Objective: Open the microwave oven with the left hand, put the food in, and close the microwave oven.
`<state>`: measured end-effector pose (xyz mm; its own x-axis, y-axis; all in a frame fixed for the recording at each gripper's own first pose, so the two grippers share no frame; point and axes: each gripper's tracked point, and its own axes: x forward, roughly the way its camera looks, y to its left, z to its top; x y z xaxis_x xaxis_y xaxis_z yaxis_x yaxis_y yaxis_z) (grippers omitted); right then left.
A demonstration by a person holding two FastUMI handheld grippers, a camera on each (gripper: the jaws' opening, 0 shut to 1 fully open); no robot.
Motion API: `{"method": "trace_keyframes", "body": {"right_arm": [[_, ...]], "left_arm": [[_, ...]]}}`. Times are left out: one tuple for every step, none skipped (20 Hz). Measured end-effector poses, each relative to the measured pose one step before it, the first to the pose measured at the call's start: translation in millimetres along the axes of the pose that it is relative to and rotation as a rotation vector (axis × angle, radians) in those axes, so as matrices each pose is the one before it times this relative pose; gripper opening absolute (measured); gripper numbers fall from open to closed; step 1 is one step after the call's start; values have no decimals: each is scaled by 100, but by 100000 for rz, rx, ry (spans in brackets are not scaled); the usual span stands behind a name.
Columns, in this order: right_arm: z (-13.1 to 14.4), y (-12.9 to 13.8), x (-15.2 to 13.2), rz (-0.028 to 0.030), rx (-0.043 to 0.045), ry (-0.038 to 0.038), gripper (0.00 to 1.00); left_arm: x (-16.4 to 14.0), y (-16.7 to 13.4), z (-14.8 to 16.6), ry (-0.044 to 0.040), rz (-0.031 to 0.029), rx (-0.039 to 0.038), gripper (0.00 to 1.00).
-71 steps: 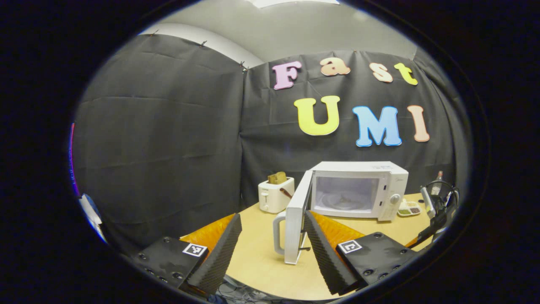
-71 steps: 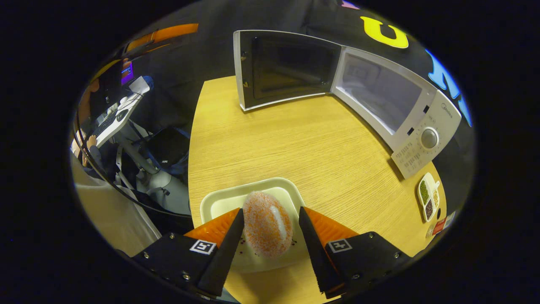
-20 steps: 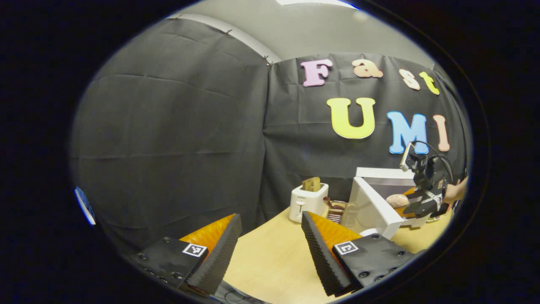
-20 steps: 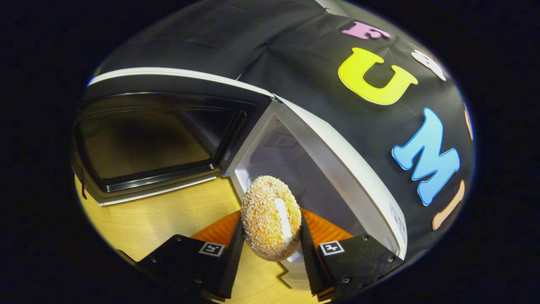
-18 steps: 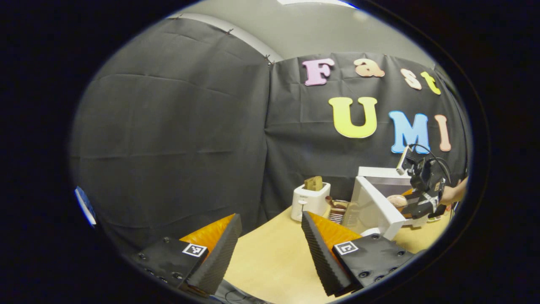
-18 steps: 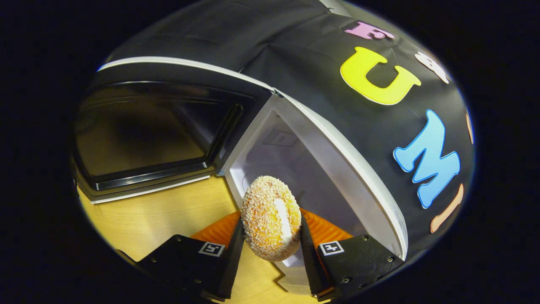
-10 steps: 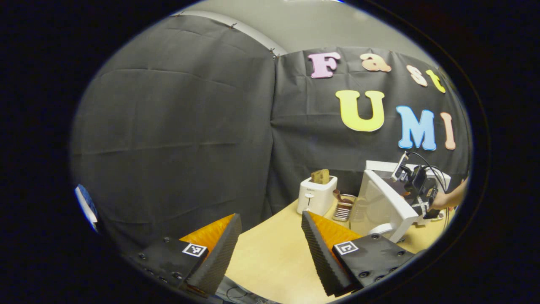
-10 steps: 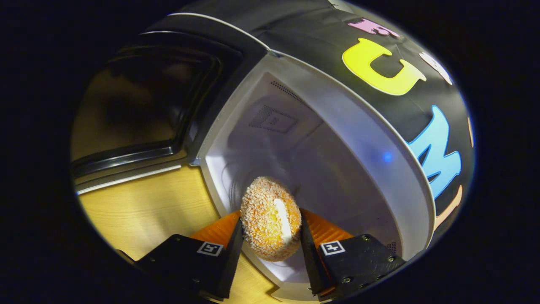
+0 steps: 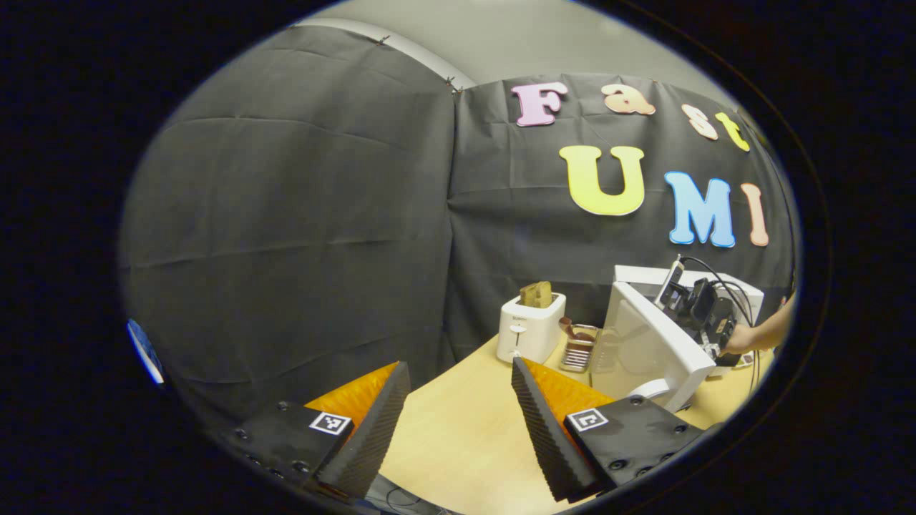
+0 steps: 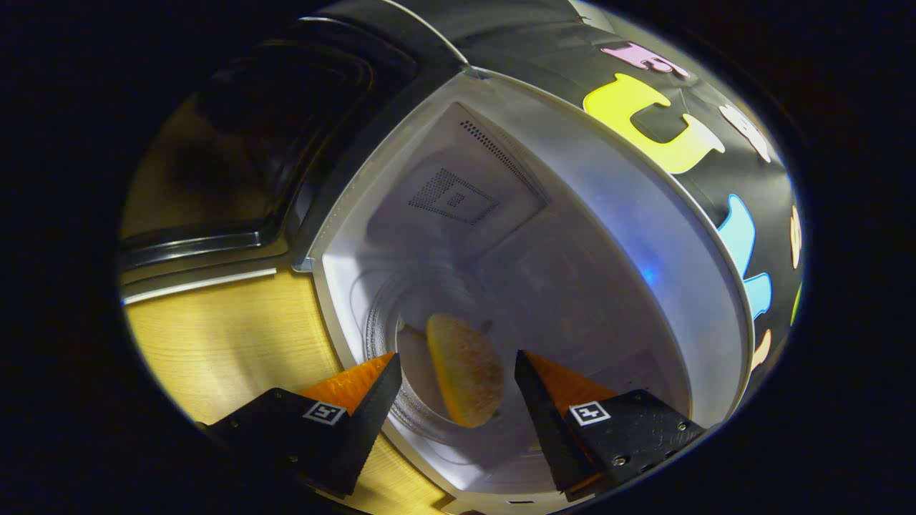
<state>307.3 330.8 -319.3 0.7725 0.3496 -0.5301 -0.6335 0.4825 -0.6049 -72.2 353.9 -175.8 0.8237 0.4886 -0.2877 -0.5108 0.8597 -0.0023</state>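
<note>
Wooden tabletop (image 9: 458, 436) carries the white microwave (image 9: 662, 343), its door (image 9: 644, 350) swung wide. A toaster (image 9: 528, 329) with bread in its slot stands to its left, a small rack (image 9: 578, 347) between them. I see my left gripper (image 9: 458, 386) wide apart over the table, empty. My right gripper (image 10: 454, 372) reaches into the cavity, fingers (image 10: 368, 400) spread clear of the crumbed bun (image 10: 465, 368), which sits blurred over the glass turntable (image 10: 390, 329); I cannot tell whether it rests there. In the left gripper view, a hand (image 9: 744, 336) holds that gripper at the microwave's mouth.
</note>
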Motion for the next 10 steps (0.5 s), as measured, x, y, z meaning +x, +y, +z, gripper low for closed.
{"method": "trace_keyframes", "body": {"right_arm": [[123,-197,-597,-541,1054,-232,98],[193,-310,-791,-599,1406,-509,98],[136,-84,-831,-232,2043,-529,98],[165,44,-915,-95,2325,-540,98],[184,-172,-1035,-304,2047,-940,98],[344,-282,-993,-555,1888,-1149,98],[427,-347,-1258,-733,1783,-1340,98],[440,-289,-954,-486,1746,-1441,98],[459,-520,-1266,-895,1612,-1322,98],[403,-581,-1176,-1432,1869,-1332,98]], "left_arm": [[191,-339,-75,-113,-1217,301,94],[155,-378,-261,181,-1201,932,94],[178,-447,-118,37,-1427,1250,94],[159,-485,-294,68,-1528,1202,94],[188,-433,-177,23,-1746,798,94],[143,-470,-101,195,-1789,636,94],[206,-519,-49,-93,-1753,477,94],[230,-509,-114,-148,-1939,381,94],[252,-606,-127,34,-1853,259,94],[228,-620,-249,80,-1955,247,95]]}}
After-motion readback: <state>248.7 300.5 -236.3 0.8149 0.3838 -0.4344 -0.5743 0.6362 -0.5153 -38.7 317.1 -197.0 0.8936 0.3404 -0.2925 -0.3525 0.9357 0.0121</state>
